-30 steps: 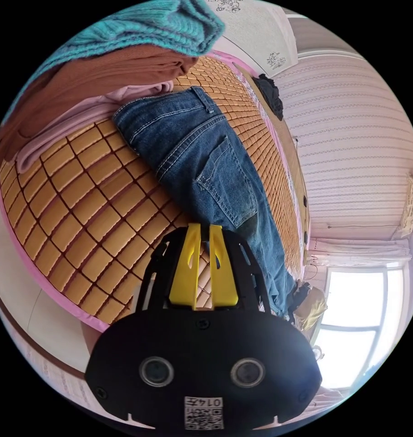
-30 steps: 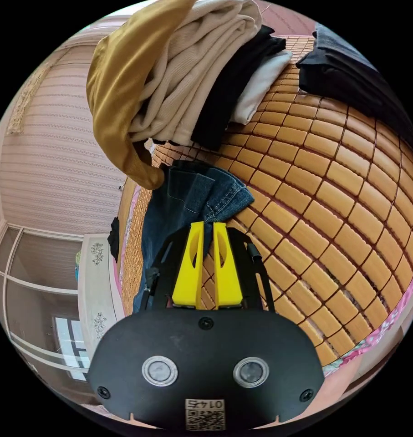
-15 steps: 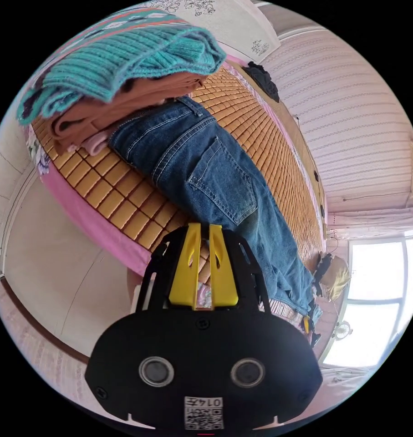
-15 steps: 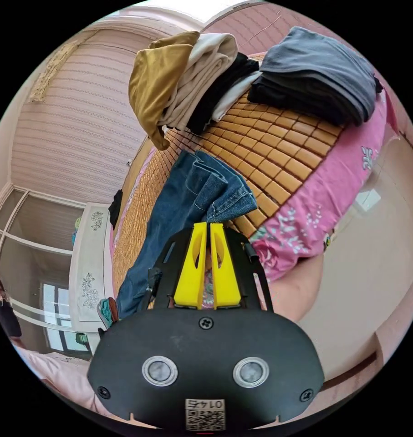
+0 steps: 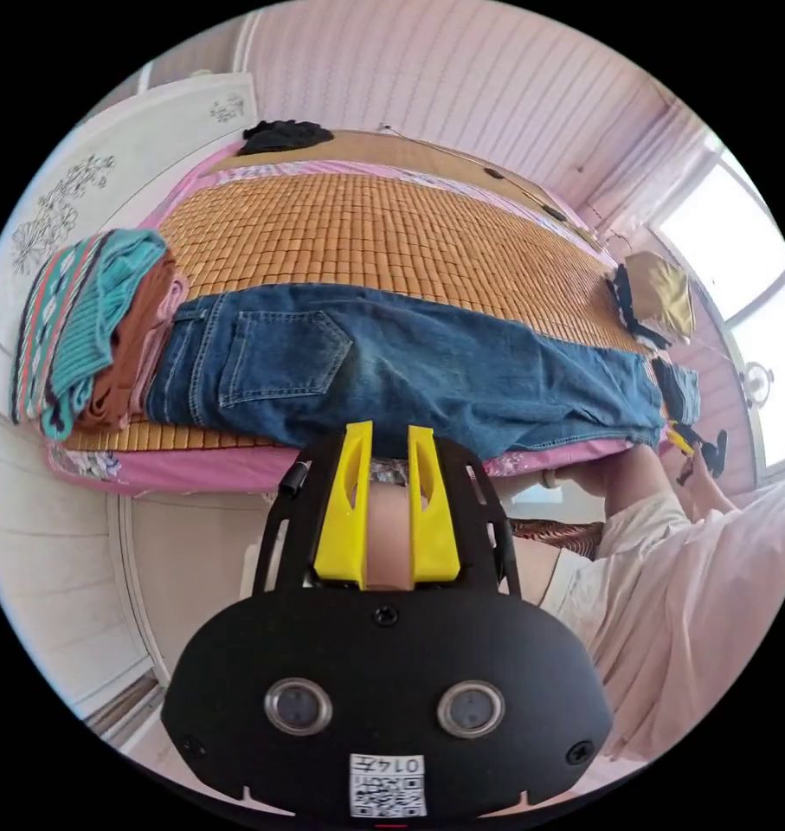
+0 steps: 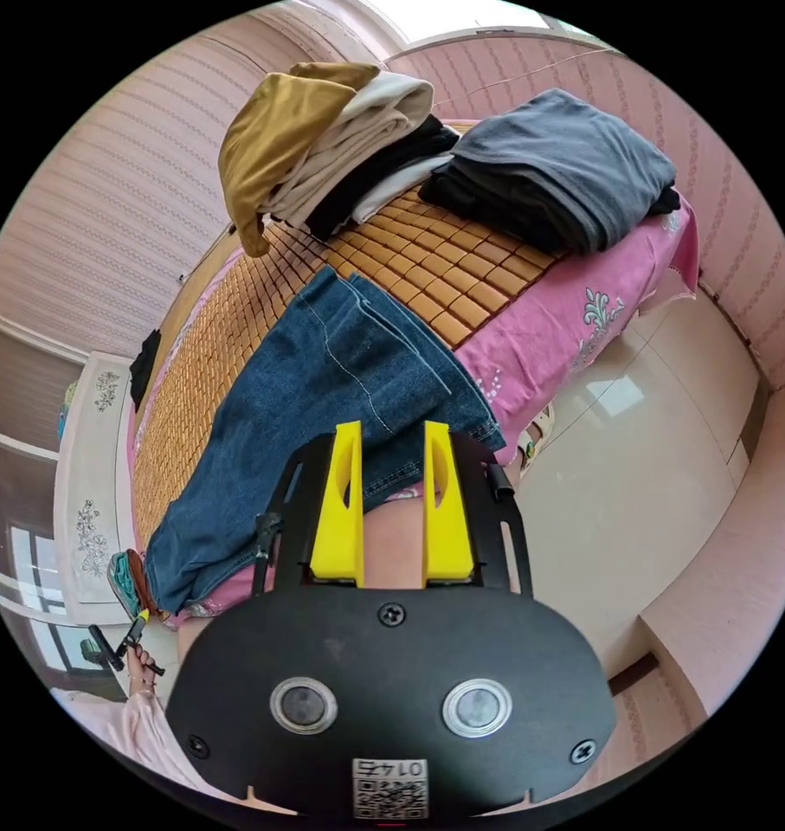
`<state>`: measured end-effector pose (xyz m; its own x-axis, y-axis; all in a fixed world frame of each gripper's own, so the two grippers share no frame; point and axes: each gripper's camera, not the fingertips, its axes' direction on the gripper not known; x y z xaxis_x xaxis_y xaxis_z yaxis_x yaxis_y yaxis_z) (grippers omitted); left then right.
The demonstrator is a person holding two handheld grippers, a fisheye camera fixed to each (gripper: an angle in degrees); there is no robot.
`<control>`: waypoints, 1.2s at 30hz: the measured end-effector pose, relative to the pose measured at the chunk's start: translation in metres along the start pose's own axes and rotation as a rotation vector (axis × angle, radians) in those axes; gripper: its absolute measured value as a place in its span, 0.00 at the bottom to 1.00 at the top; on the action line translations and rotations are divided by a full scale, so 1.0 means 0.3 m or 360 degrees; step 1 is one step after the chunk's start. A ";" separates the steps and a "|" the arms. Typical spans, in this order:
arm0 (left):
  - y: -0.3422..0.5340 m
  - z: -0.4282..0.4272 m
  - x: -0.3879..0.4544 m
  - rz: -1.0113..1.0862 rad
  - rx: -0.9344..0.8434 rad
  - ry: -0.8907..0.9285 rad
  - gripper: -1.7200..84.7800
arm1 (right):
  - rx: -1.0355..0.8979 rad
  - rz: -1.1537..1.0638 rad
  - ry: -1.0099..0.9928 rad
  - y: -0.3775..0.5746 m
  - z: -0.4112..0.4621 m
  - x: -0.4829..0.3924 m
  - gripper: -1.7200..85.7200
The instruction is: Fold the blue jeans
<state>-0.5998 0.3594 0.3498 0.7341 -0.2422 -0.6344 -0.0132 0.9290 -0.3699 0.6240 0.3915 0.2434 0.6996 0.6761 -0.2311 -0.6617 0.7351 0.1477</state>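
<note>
The blue jeans (image 5: pixel 409 363) lie flat and stretched out along the front edge of the bed, waist and back pocket to the left, hems to the right. My left gripper (image 5: pixel 383 428) hovers off the bed edge below them, open, nothing between its jaws. In the right gripper view the leg ends of the jeans (image 6: pixel 323 381) reach the pink sheet edge. My right gripper (image 6: pixel 392 428) is open just short of the hem, holding nothing. The right gripper (image 5: pixel 699 446) also shows in a hand at the far right, and the left gripper (image 6: pixel 124 645) at the lower left.
A bamboo mat (image 5: pixel 366 225) covers the bed. A folded pile topped by a teal knit (image 5: pixel 72 329) sits by the waist. Gold, cream and black clothes (image 6: pixel 323 138) and a grey pile (image 6: pixel 556 164) lie past the hems. Pale floor tiles (image 6: pixel 652 450) border the bed. The person's sleeve (image 5: pixel 695 589) is nearby.
Both grippers have drawn back from the bed and their jaws have spread apart. The bunched leg ends now lie flat near the bed edge.
</note>
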 end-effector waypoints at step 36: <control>0.158 1.156 0.819 0.0780 -0.0518 0.0125 0.10 | 0.0041 -0.0494 0.0180 -0.180 0.124 -0.556 0.02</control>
<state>-0.1846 0.4410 0.4118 0.5377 0.1619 -0.8275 -0.5545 0.8072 -0.2024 0.5529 0.2409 0.3099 0.8313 0.4111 -0.3742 -0.4136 0.9071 0.0777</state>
